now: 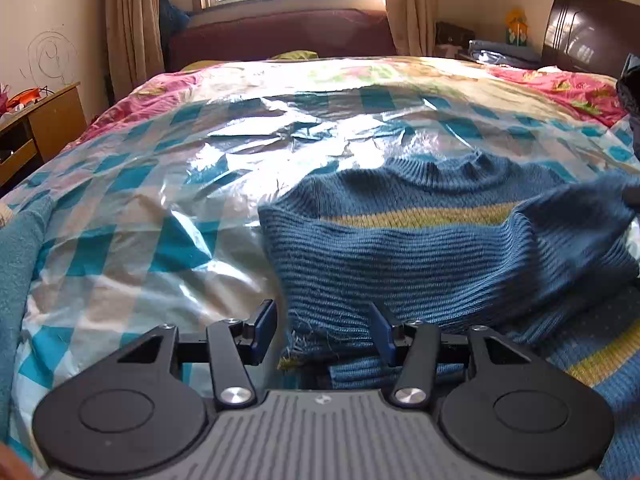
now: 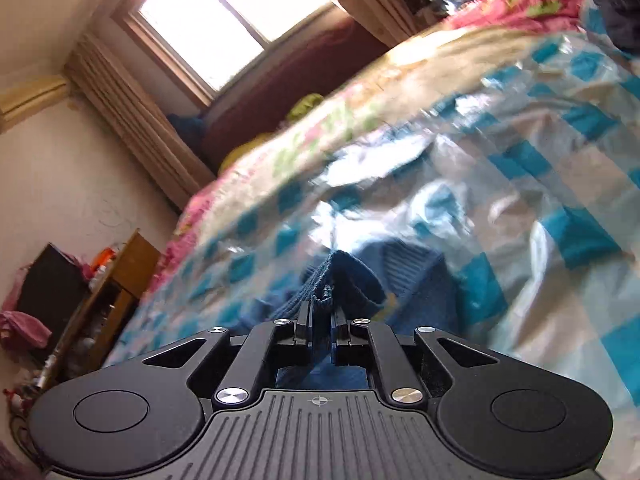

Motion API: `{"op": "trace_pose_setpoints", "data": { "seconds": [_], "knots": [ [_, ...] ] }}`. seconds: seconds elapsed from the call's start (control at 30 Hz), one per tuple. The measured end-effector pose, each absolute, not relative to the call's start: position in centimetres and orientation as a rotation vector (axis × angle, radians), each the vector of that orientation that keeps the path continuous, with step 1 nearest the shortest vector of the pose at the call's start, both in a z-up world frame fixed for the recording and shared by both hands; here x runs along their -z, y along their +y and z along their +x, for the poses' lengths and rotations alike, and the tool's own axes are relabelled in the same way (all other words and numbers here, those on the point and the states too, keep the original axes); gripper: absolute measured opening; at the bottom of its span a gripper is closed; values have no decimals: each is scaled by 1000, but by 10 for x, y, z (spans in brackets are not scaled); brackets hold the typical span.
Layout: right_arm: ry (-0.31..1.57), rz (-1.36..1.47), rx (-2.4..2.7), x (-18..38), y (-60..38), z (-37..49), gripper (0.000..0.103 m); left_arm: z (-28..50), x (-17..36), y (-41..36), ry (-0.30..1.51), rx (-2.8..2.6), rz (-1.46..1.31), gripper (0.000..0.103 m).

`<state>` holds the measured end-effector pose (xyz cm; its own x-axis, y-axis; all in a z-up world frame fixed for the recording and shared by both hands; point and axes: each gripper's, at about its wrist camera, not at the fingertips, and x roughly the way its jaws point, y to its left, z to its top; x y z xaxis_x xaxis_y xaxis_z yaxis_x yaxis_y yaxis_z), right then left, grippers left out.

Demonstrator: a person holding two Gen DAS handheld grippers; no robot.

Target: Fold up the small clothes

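Pinching the blue sweater [image 2: 340, 276], right gripper [image 2: 322, 320]; left gripper [image 1: 323, 328] half-open, straddling its hem.

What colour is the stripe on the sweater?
Yellow, running across the blue knitted sweater. The left wrist view shows it best.

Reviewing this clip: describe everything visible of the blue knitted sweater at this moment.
The blue sweater is a small ribbed knit with a yellow band across the chest and another near its lower right. It lies rumpled on the checked plastic sheet covering the bed, neckline toward the window. One part is folded over its front. A frayed edge sits between the open fingers of the left gripper, with no grip visible. The right gripper is shut on a bunched blue knit edge, lifting it.
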<state>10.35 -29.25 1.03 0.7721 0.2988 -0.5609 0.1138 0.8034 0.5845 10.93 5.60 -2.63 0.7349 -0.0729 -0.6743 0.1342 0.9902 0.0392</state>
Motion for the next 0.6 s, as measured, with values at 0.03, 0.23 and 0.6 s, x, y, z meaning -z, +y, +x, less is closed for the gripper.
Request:
{"op": "trace_pose_setpoints", "data": {
  "seconds": [0.03,0.23,0.6],
  "knots": [
    [801,639,-31,13,-298,107,9,107,29,55,740,116,92,55],
    [790,692,-18,23,-305,100,12,106,20,53,725,119,126,55],
    [700,403,3,-21,-286,100,17,115,9,47,669,137,119,55]
  ]
}}
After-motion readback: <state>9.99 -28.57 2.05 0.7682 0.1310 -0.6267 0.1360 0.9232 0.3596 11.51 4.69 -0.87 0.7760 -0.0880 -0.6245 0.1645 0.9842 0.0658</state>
